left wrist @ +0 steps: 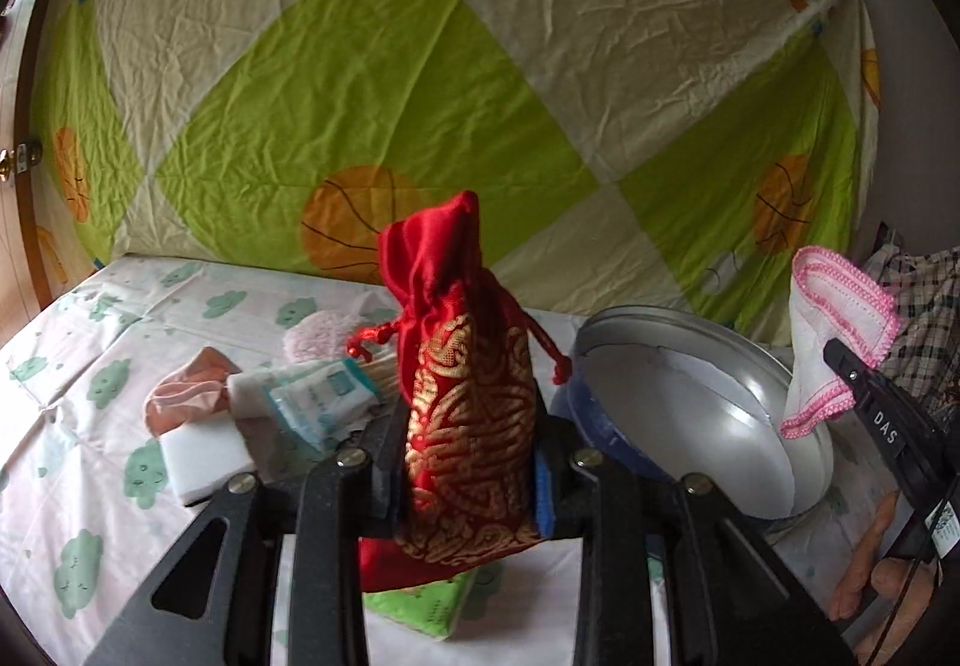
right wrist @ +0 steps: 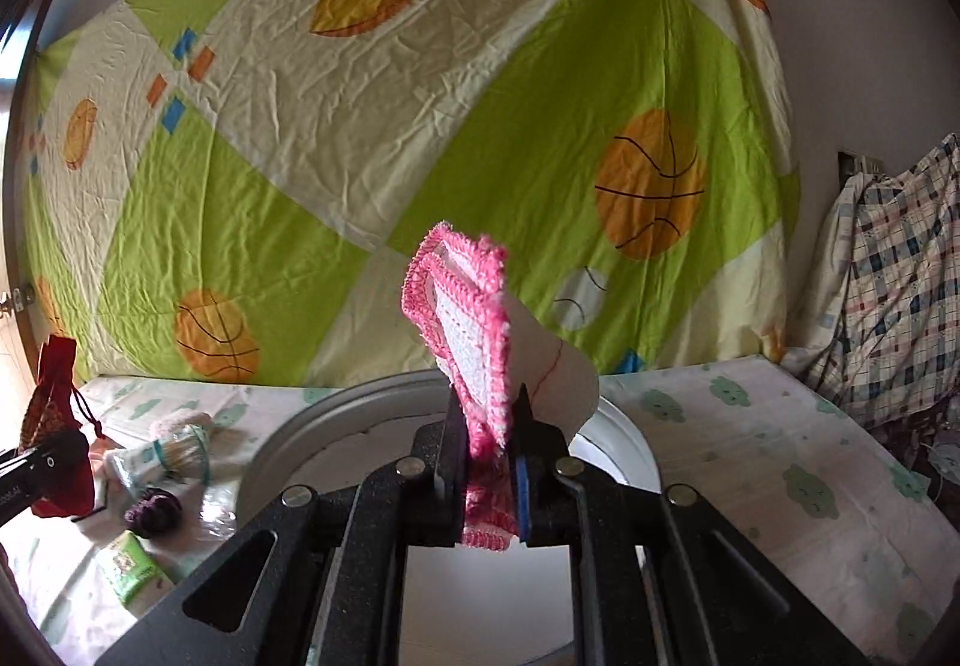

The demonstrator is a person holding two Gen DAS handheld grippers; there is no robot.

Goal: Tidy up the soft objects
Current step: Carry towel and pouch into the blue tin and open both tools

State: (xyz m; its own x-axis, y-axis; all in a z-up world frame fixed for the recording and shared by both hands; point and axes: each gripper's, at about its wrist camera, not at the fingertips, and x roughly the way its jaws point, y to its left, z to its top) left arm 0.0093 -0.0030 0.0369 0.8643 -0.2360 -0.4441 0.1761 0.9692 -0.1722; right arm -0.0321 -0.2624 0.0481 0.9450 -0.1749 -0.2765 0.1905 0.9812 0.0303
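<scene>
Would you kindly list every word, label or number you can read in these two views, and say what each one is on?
"DAS": white letters on the black arm of the right tongs, seen in the left wrist view.
White sticker on that same arm: too small to read.
Blue-and-white packet on the bed: print blurred, unreadable.
Green packet: print too small to read.
Nothing else carries text.
</scene>
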